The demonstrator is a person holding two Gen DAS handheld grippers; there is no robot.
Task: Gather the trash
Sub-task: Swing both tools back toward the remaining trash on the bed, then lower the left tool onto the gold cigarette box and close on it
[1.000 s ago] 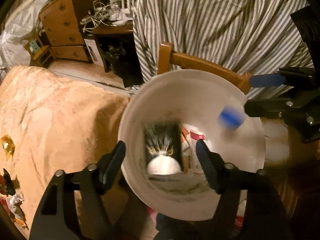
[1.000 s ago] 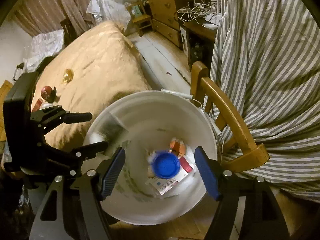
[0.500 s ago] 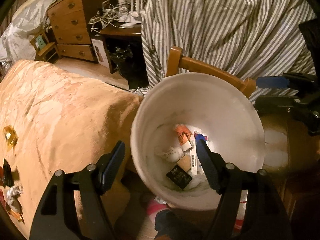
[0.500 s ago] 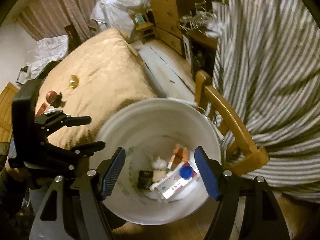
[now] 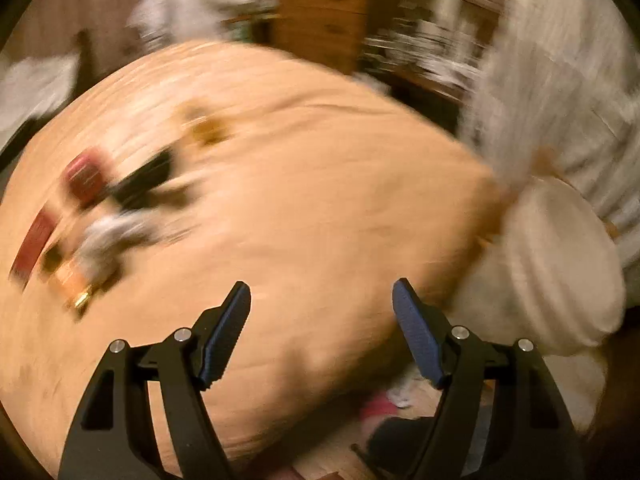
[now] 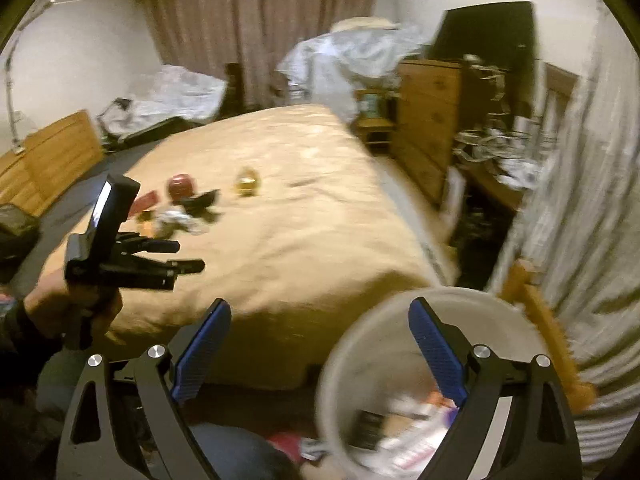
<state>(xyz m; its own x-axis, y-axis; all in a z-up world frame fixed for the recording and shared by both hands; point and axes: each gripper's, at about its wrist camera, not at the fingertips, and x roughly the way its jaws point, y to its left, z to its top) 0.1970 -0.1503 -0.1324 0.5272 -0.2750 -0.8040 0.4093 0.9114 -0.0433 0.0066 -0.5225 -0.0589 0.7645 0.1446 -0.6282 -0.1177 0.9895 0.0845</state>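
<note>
**Both grippers empty over a tan bedspread, litter heaped at its far side**

The left gripper (image 5: 322, 320) pointed down over the bed (image 5: 320, 208), its two ribbed blue pads (image 5: 224, 336) standing moderately apart with only cloth showing between them. The bedspread was a soft, tan fabric with faint creases, rounded at the corner where it fell toward the floor. The left wrist view was heavily smeared, so shapes there read only roughly.

The right gripper (image 6: 320, 352) had its black, bolted arms spread wide and its jaws were opening, with nothing held between them. Its right pad lay in front of the white bucket (image 6: 348, 344), a round, smooth-walled plastic pail beside the bed's corner. Inside it lay flat cartons and paper scraps (image 6: 404, 424), blurred.

The remaining trash sat in a loose cluster on the bedspread, well away from the bucket: a round, dark red piece (image 6: 180, 186), a crumpled gold wrapper (image 6: 248, 182) with a shiny foil look, a black folded scrap (image 6: 200, 202), a flat red packet (image 6: 146, 202) and a wad of white, crinkled paper (image 6: 174, 220).

In the right wrist view, a hand (image 6: 76, 312) gripped the left gripper's handle near the edge of the bed. A wooden chair (image 6: 544, 332) with a curved back stood against the bucket, draped in striped grey-and-white cloth (image 6: 592, 200). A wooden chest of drawers (image 6: 428, 120) stood beyond the bed.
</note>
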